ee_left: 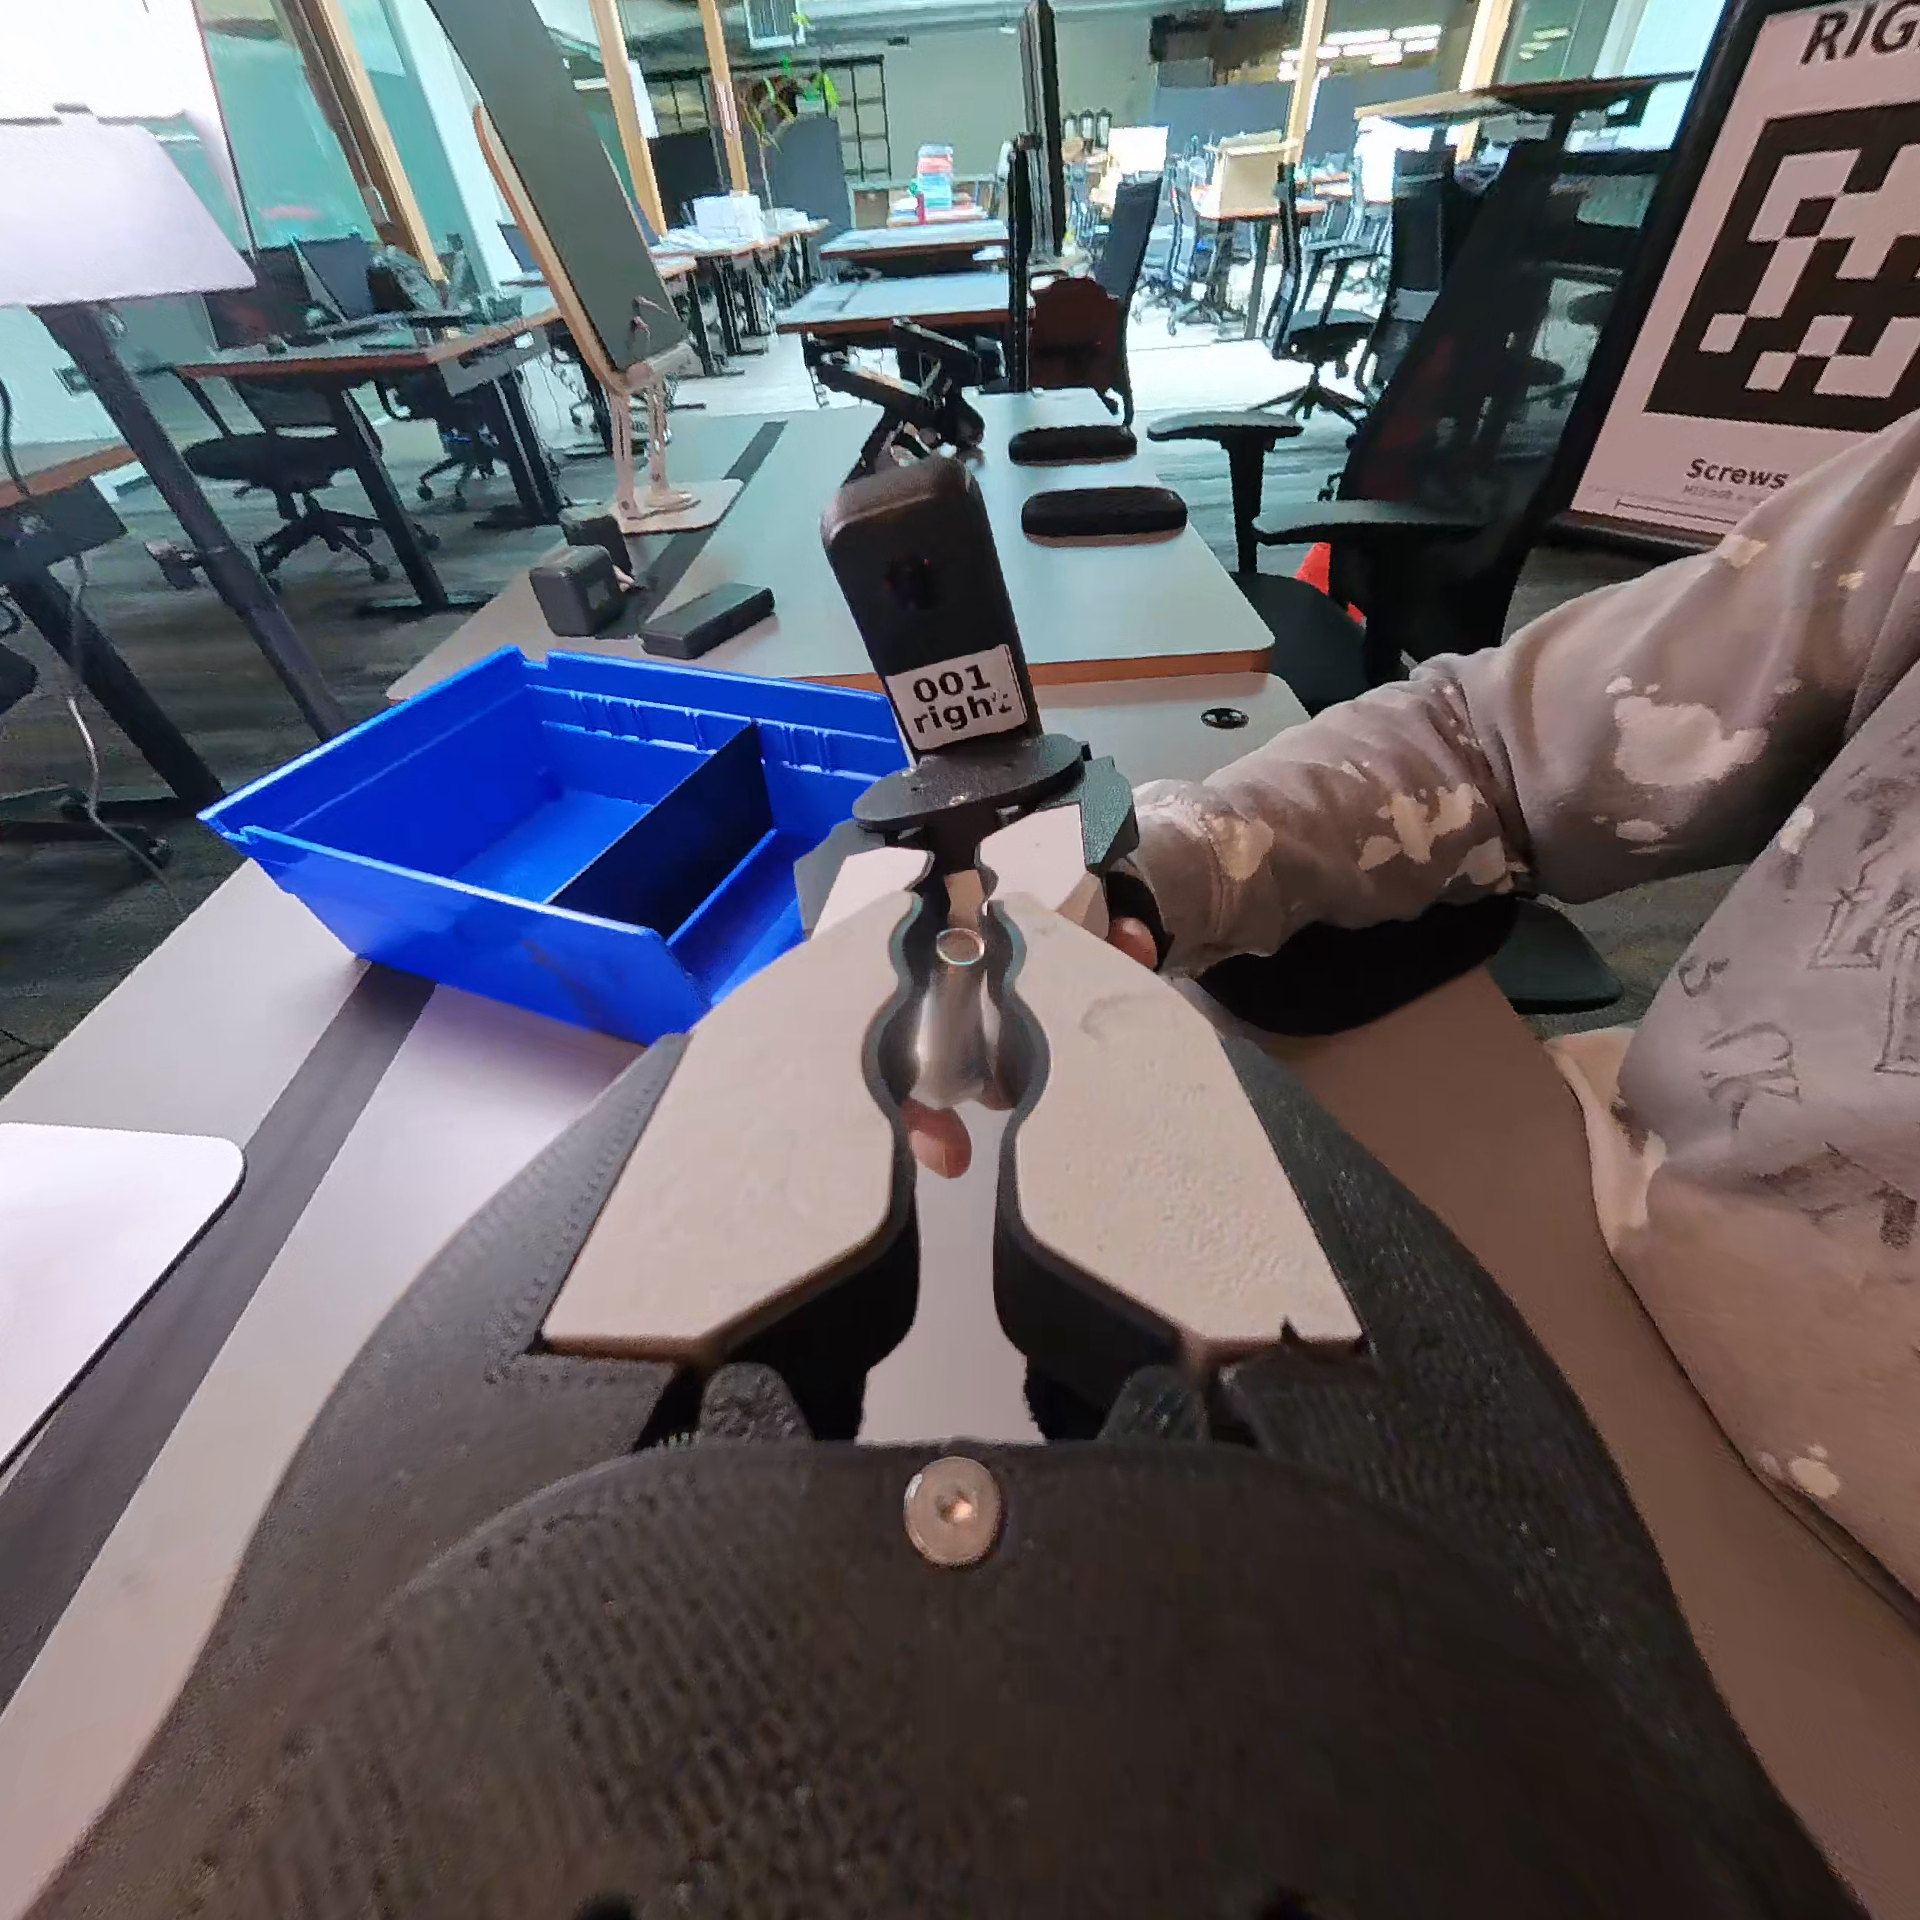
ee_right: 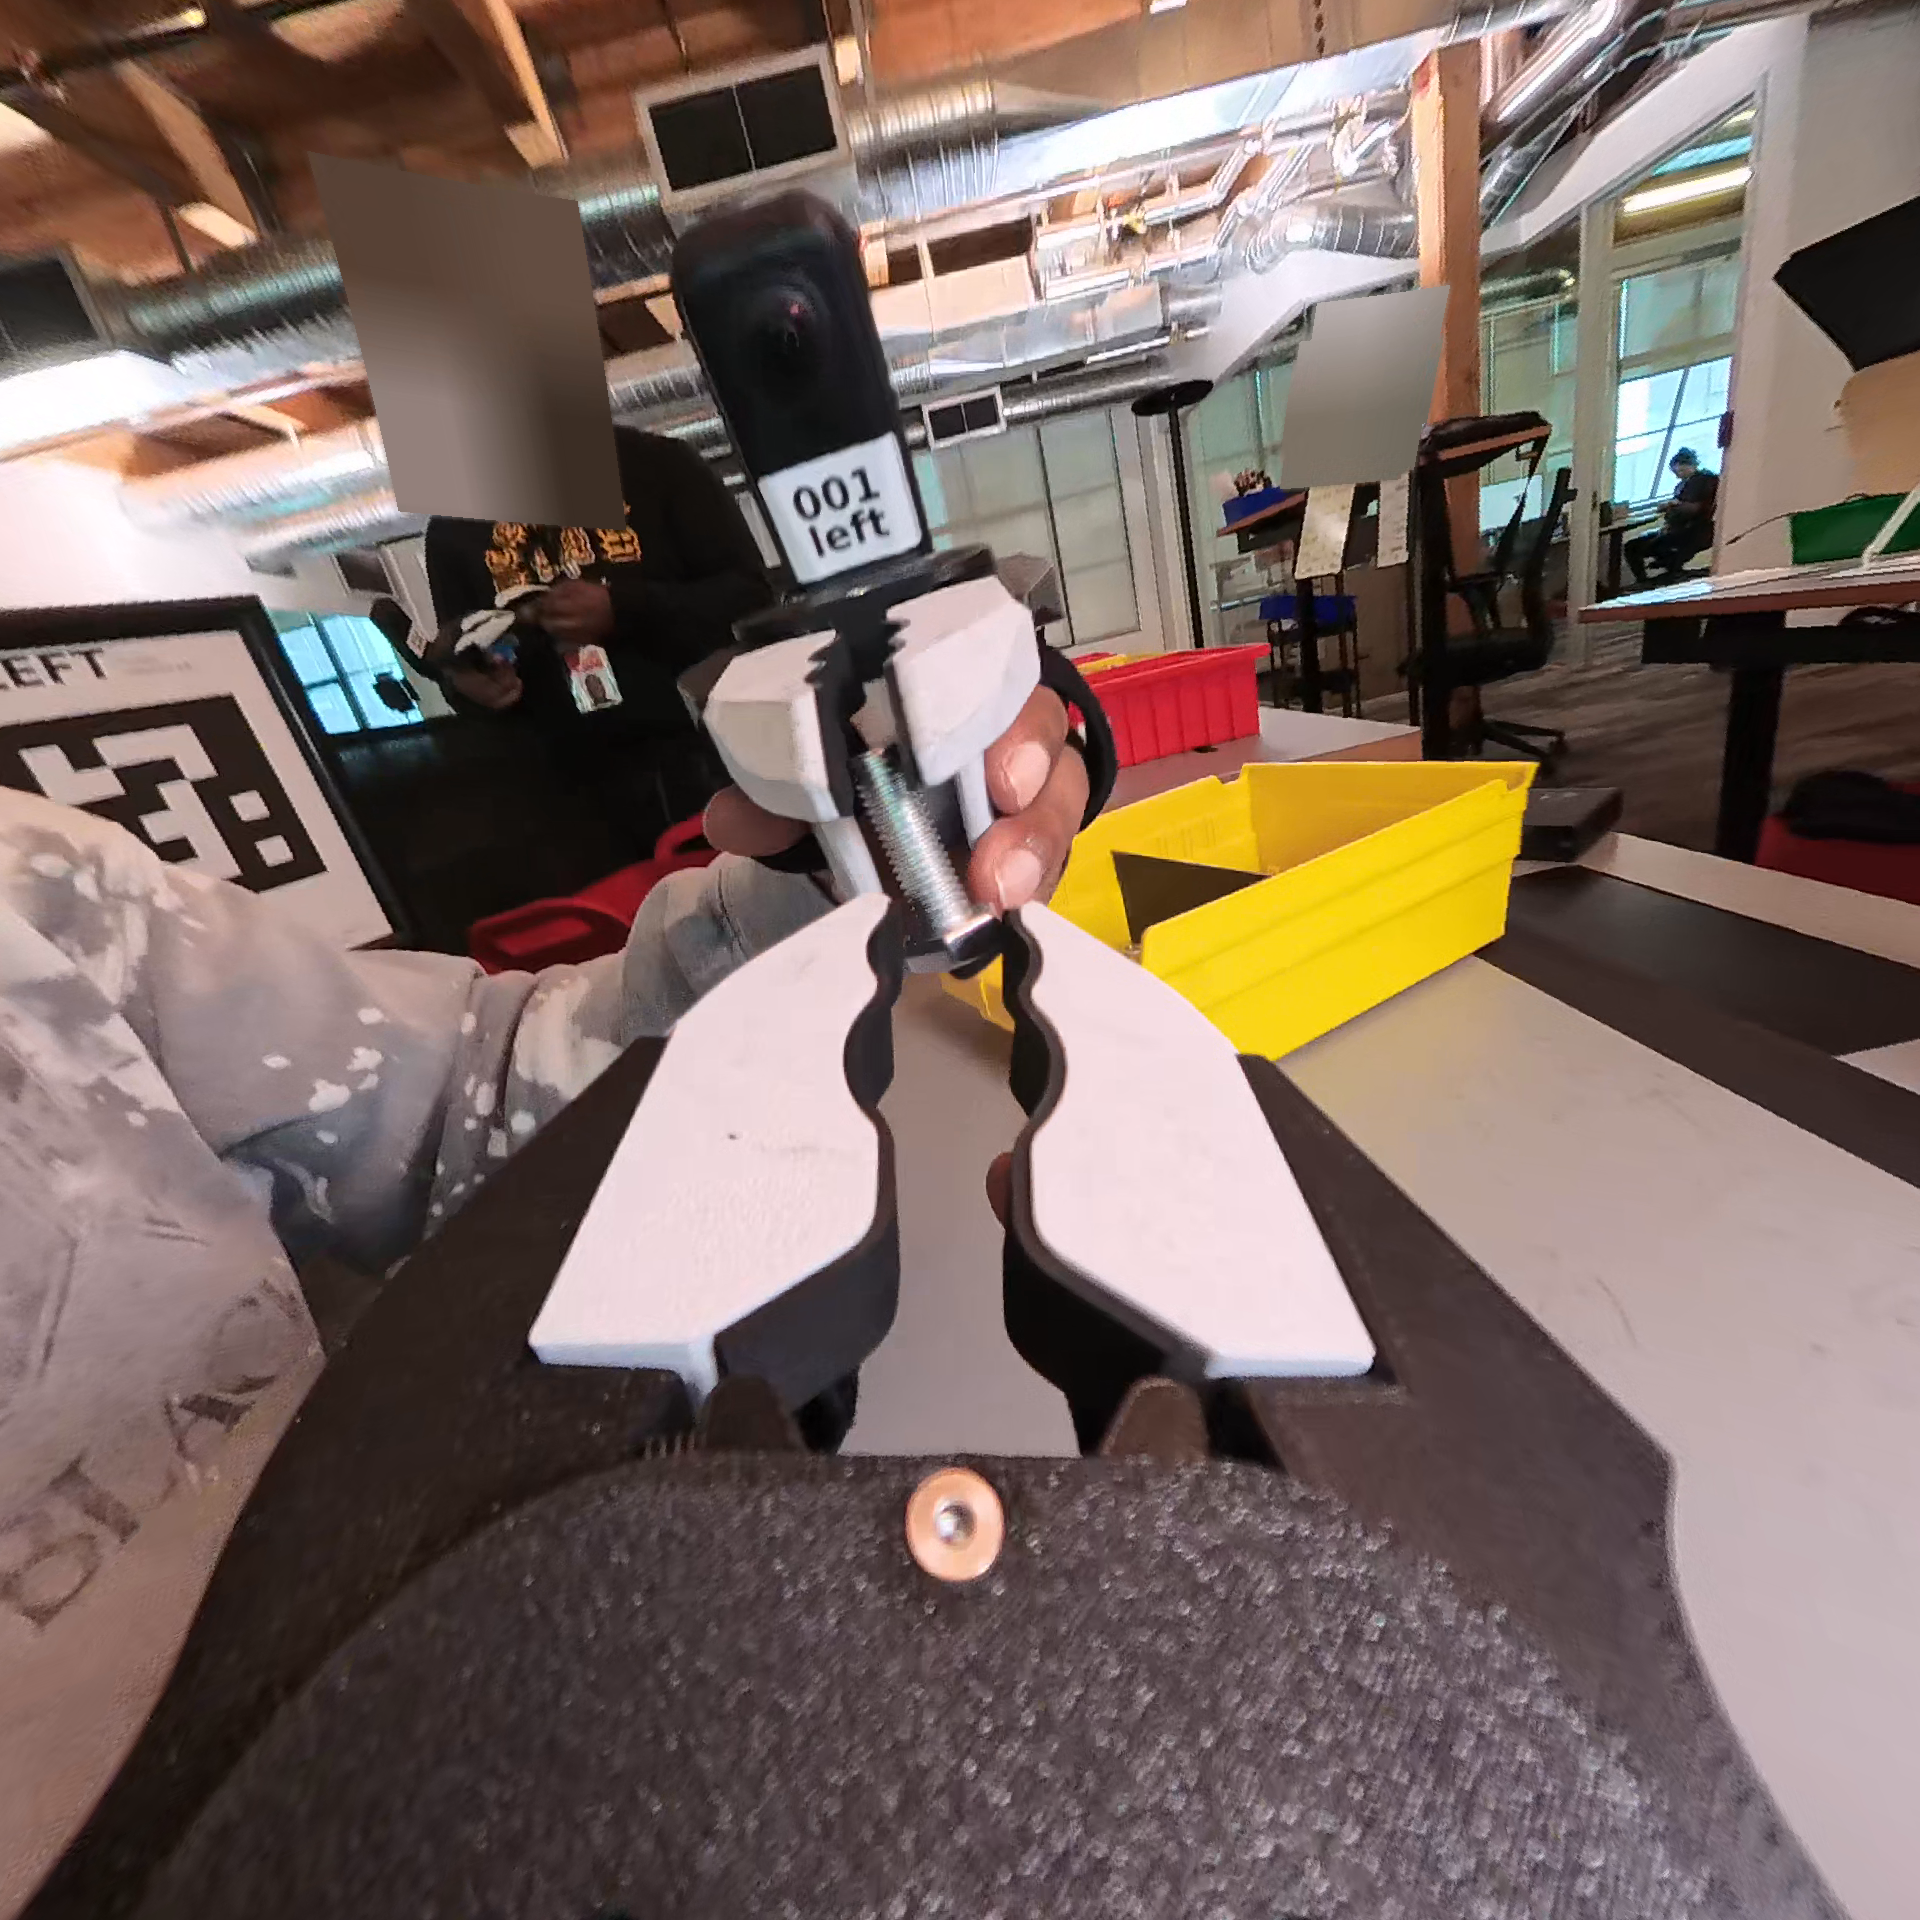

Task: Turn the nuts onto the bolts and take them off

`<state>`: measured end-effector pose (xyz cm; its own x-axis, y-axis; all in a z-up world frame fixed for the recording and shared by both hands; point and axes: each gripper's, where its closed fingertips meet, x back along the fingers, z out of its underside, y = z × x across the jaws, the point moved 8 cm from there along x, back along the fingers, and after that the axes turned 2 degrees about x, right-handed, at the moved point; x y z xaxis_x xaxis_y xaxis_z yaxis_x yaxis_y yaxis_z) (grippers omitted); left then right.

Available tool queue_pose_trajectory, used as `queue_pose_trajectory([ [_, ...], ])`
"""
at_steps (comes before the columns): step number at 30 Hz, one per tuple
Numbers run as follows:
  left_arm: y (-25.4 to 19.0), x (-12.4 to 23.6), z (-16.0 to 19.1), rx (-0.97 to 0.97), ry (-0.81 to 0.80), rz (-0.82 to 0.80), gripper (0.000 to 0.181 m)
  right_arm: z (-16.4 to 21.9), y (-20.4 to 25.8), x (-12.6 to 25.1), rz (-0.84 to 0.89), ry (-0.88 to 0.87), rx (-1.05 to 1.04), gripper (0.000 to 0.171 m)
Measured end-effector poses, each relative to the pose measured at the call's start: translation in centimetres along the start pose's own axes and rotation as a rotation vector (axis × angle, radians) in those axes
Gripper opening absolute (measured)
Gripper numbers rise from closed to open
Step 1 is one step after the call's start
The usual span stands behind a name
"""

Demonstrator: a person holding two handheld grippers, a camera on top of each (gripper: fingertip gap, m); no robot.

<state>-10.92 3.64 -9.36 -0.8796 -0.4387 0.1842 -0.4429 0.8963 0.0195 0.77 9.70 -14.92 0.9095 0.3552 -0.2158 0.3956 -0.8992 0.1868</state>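
Grey table (ee_left: 312, 1091) carries a blue bin (ee_left: 499, 873) with a black divider on 1 side and a yellow bin (ee_right: 1351, 894) on the other. Above the table, 2 grippers face each other tip to tip. Left gripper (ee_left: 956, 935) has its jaws clamped on the bolt (ee_right: 914, 862), threads pointing out. Right gripper (ee_right: 951, 930) has its jaws pinched on the bolt's end piece; whether that is a nut, cannot tell.
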Motion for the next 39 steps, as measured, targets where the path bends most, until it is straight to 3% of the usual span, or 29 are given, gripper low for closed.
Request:
queue_pose_trajectory([
  [10,0.3,-0.2,1.0,0.123,0.027,0.123,0.01,0.7,1.0,-0.2,-0.032,0.166,0.203,0.024],
  [36,1.1,-0.7,0.8,0.169,-0.089,0.09,0.01,0.4,0.6,0.0,0.052,0.109,0.182,0.018],
  [39,1.2,0.2,0.2,0.157,-0.097,0.033,0.021,0.1,0.5,0.3,0.057,0.085,0.167,0.018],
])
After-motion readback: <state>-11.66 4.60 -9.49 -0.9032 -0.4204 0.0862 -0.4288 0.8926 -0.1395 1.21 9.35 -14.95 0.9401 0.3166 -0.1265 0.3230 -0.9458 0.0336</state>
